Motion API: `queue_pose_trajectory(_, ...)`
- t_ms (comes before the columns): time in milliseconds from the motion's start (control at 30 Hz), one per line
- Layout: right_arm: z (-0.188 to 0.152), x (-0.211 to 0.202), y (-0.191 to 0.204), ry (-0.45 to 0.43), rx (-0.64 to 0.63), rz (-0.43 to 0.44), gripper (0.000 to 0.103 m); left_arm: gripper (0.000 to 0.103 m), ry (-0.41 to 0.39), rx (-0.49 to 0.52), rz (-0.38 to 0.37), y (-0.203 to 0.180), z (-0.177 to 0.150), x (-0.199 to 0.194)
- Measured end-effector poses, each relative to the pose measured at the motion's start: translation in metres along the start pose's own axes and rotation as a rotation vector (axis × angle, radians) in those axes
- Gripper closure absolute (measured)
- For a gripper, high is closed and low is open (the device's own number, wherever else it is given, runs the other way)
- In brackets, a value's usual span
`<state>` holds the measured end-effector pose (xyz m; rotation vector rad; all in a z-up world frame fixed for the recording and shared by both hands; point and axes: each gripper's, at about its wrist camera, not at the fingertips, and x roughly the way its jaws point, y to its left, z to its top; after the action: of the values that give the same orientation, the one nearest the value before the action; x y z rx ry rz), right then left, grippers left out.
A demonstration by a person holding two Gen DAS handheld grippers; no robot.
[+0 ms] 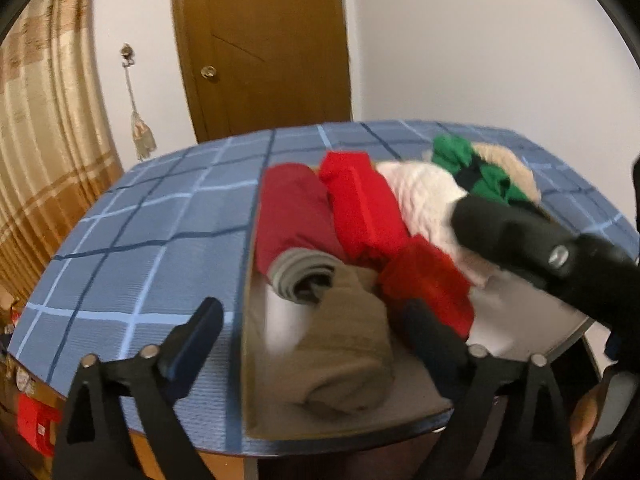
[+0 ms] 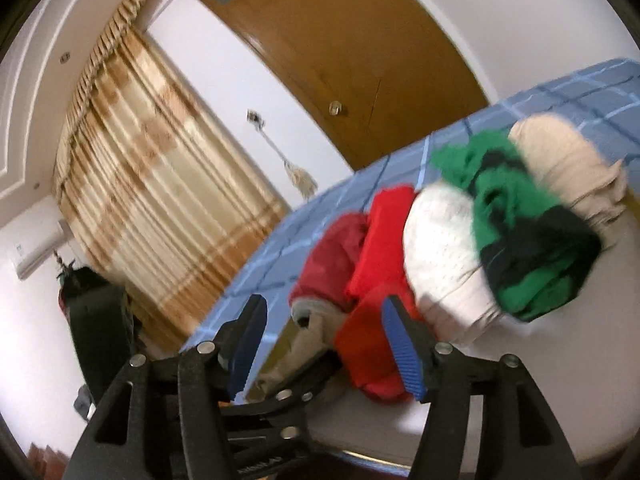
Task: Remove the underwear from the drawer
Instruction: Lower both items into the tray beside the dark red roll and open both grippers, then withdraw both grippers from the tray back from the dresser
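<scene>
hovering over the drawer (image 1: 256, 360) with both tools, nothing lifted out yet as far as the frames show. left gripper (image 1: 316, 336) stands wide, empty, its jaws straddling the drawer's left wall: one finger over the blue checked top (image 1: 140, 240), the other over the clothes. right gripper (image 2: 324, 344) is partly spread, also empty, no cloth pinched between the blue pads (image 2: 404, 356).

rolled underwear is all in the drawer: beige roll (image 1: 348, 360) directly ahead of the left tool, between its fingers; dark red roll (image 1: 292, 208) with a grey waistband beyond it; bright red piece (image 1: 364, 208) ahead-right, its near end just past the right tool's right finger; white roll (image 1: 424, 200) further right; green and black piece (image 2: 520, 232) and cream roll (image 2: 560, 160) at the far right end.

judgement: task at its start or between picks, every visible item left to take.

edges: drawer's left wall runs straight up between the left tool's fingers, likely to catch the outer finger on a descent. right tool crosses the left wrist view at the right, close above the white roll, so the two crowd each other. open room above the pile; checked top to the left is bare for setting things down. front rim sits just under both tools.
</scene>
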<state>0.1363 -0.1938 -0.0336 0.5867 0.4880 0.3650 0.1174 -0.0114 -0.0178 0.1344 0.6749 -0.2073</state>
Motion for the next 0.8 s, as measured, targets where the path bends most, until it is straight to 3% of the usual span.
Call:
queue_pose_trajectory(133,-0.001,-0.015,0.010,-0.033,-0.051,-0.108,0.036,0.004,-0.006,-0.046,0.005,0.004,0.000,-0.008)
queue_pose_trajectory(333,-0.014,-0.033,0.016,-0.026,-0.080,-0.195,0.036,0.004,-0.016,-0.015,0.037,-0.004,-0.008,-0.020)
queue_pose_trajectory(800,-0.022,-0.048,0.027,0.014,-0.107,-0.256,0.035,0.002,0.002,-0.054,0.039,0.000,-0.022,-0.041)
